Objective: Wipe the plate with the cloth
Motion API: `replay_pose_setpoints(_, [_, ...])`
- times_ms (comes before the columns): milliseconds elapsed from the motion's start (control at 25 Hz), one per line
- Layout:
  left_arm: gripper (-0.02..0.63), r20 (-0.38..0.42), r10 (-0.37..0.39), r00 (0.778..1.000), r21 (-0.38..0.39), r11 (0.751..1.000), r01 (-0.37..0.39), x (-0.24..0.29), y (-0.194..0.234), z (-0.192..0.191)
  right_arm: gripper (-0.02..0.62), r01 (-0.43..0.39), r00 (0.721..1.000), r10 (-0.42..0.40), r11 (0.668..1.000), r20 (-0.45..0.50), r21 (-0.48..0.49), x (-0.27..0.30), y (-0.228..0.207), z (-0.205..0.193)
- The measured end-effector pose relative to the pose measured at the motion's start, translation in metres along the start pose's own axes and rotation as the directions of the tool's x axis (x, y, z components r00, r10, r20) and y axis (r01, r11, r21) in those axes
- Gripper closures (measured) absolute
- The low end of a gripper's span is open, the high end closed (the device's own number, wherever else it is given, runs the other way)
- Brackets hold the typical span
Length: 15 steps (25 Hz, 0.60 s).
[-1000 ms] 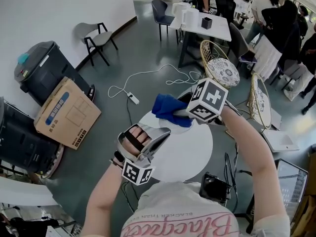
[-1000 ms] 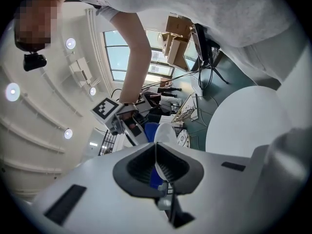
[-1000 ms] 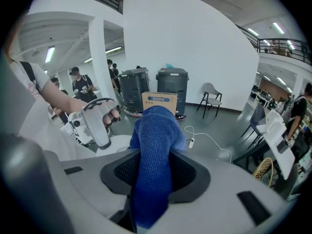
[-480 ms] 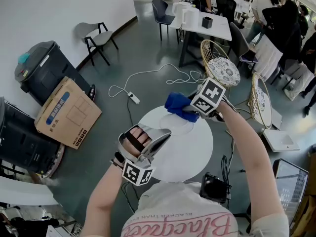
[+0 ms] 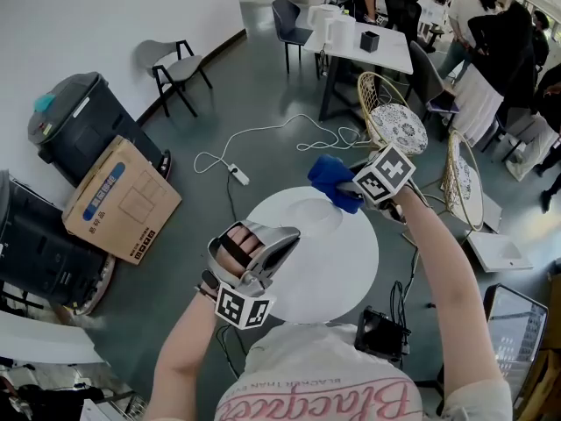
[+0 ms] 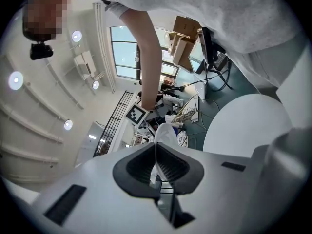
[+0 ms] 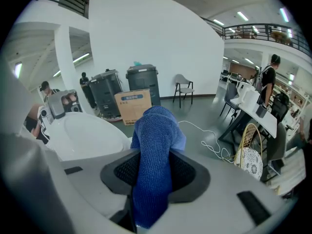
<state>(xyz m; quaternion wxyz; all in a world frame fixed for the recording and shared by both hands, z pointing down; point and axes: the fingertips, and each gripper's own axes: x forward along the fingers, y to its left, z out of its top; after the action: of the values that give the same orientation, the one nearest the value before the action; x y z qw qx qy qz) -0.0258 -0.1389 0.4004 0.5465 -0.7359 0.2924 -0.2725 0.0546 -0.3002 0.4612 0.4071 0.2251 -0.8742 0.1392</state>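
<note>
In the head view a large white plate (image 5: 329,266) is held up edge-on by my left gripper (image 5: 279,240), shut on its left rim. The left gripper view shows the thin white rim (image 6: 157,152) clamped between the pads and the plate's face (image 6: 243,126) to the right. My right gripper (image 5: 352,191) is shut on a blue cloth (image 5: 333,179) at the plate's far right rim. In the right gripper view the cloth (image 7: 155,145) bulges out between the jaws, with the plate (image 7: 85,135) to its left.
Below lies a grey floor with a cardboard box (image 5: 118,200), a dark bin (image 5: 74,121), a chair (image 5: 171,64) and a white power strip with its cable (image 5: 237,175). A white table (image 5: 364,38), wicker stands with patterned plates (image 5: 399,128) and people stand at the back right.
My right gripper has carried the blue cloth to the right along the plate's far edge, and lower. The left gripper and the plate have kept still.
</note>
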Motion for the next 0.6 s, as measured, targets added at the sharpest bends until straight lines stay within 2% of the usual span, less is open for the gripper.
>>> replay_pose_setpoints(80, [0.586,-0.015,0.01,1.0,-0.094,0.995,-0.011,0.001,0.004,-0.006,0.448,0.012,0.998,-0.013,1.0,0.061,0.016,-0.012,-0.001,0.005])
replay_pose_setpoints(200, [0.586,-0.043,0.023,0.999,-0.219,0.975,-0.032,0.003,0.007,-0.015,0.448,0.037,0.989,-0.041,0.999,0.142,0.034,-0.032,0.003,0.011])
replay_pose_setpoints(280, [0.586,-0.062,0.026,0.998,-0.317,0.948,-0.044,0.004,0.008,-0.021,0.448,0.074,0.98,-0.079,0.997,0.184,0.034,-0.045,0.008,0.013])
replay_pose_setpoints(320, [0.586,-0.072,0.025,0.997,-0.375,0.925,-0.051,0.004,0.007,-0.025,0.448,0.098,0.973,-0.103,0.995,0.207,0.032,-0.052,0.01,0.014])
replay_pose_setpoints(360, [0.586,-0.082,0.024,0.996,-0.436,0.898,-0.058,0.004,0.007,-0.029,0.448,0.121,0.964,-0.125,0.992,0.234,0.033,-0.06,0.012,0.015])
replay_pose_setpoints(440, [0.586,-0.1,0.022,0.995,-0.557,0.828,-0.074,0.004,0.007,-0.037,0.448,0.148,0.942,-0.154,0.988,0.298,0.043,-0.076,0.019,0.018])
replay_pose_setpoints(600, [0.588,-0.124,0.016,0.992,-0.749,0.654,-0.105,0.0,0.007,-0.053,0.448,0.175,0.885,-0.193,0.981,0.423,0.082,-0.102,0.034,0.024])
